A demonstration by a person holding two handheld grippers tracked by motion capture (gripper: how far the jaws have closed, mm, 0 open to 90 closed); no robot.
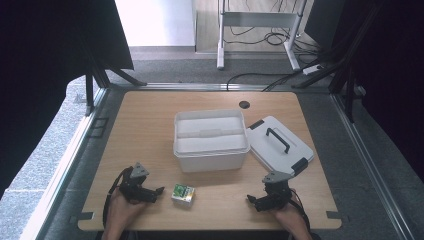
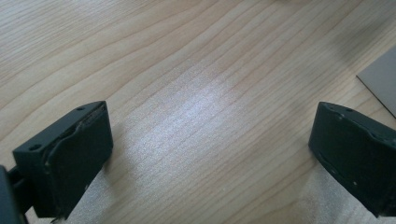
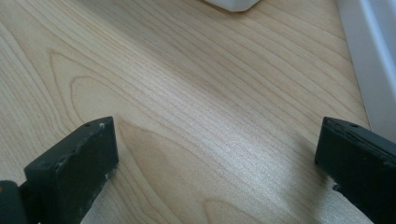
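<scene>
Along the near edge of the worktop (image 1: 150, 107), the left gripper (image 1: 159, 191) and right gripper (image 1: 250, 199) rest wide open and empty, flanking the small box (image 1: 183, 194), probably bound for the open bin (image 1: 211, 141) behind it, with the lid (image 1: 278, 142) set aside rightward.

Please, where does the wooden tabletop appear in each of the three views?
High view: the wooden tabletop takes the middle, under the white storage box.
Left gripper view: the tabletop lies between and beyond the open black jaws.
Right gripper view: the same, with a white wall at the right edge.
Shared landmark: that wall, probably the storage box.
</scene>
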